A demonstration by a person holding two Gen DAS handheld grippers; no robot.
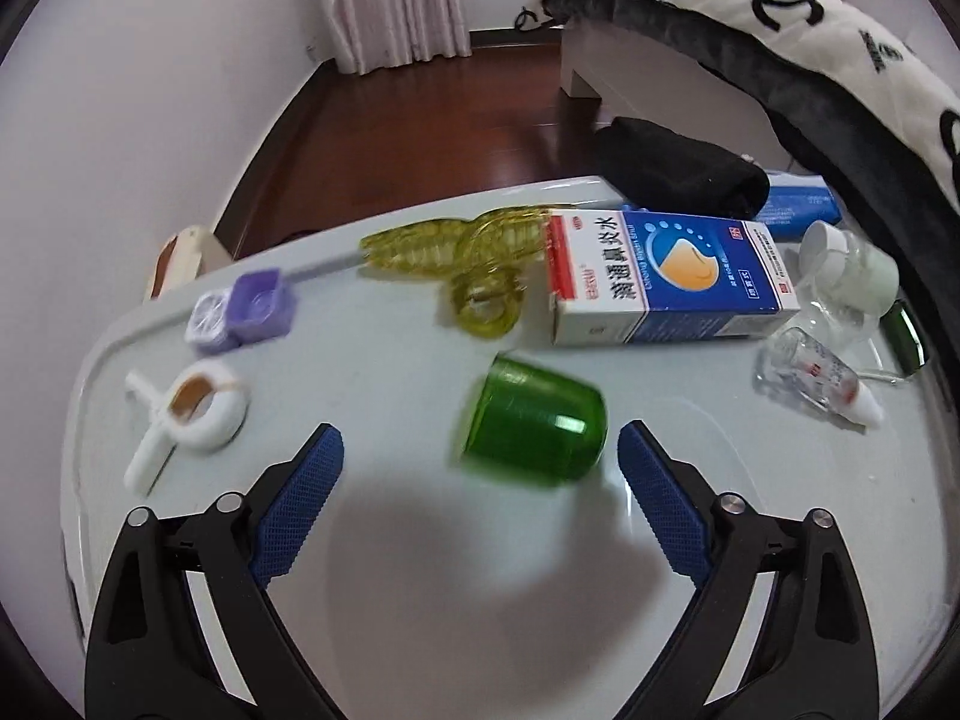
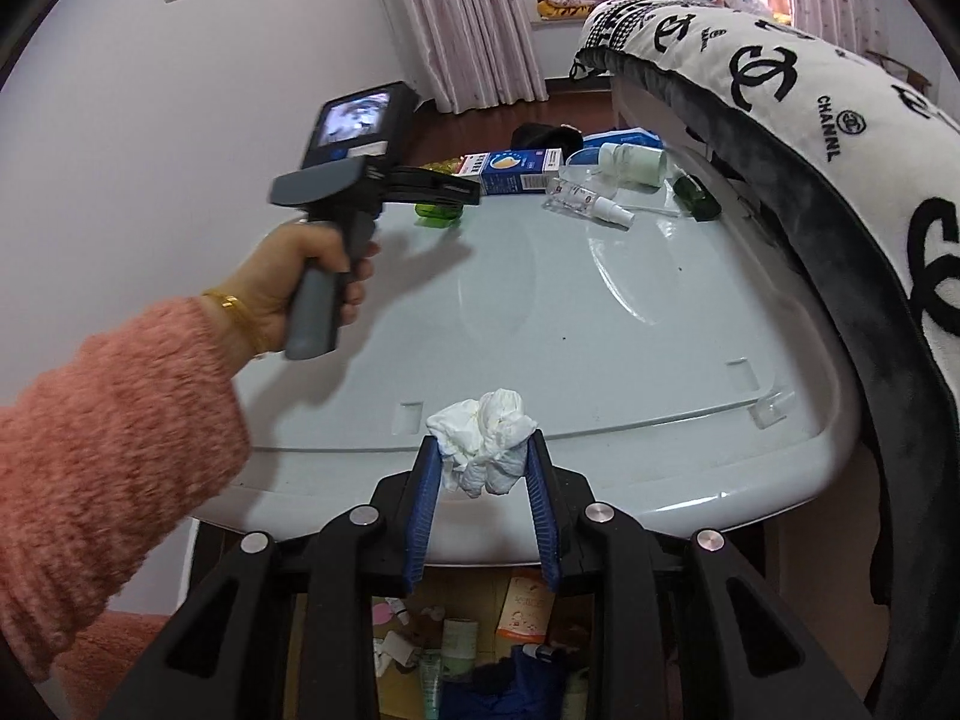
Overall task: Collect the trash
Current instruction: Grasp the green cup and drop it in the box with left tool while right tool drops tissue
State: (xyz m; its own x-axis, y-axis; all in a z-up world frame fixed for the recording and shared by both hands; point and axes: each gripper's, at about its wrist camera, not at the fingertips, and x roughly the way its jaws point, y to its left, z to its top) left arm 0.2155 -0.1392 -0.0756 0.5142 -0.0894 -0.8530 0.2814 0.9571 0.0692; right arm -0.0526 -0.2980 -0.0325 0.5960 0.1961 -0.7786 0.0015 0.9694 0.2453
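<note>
Two grippers over the pale table (image 2: 600,324): left (image 1: 480,450) spread, right (image 2: 480,456) clamping tissue (image 2: 486,438).

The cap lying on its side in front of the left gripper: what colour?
Translucent green cap; clearest in the left wrist view.

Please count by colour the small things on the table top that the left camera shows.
Green: 2 (cap, small bottle)
Yellow: 1 (clip)
Purple: 1 (case)
White: 1 (clip)
Blue-white: 2 (box, pack)
Clear: 2 (spray bottle, jar)
Black: 1 (cloth)
Total: 10
</note>
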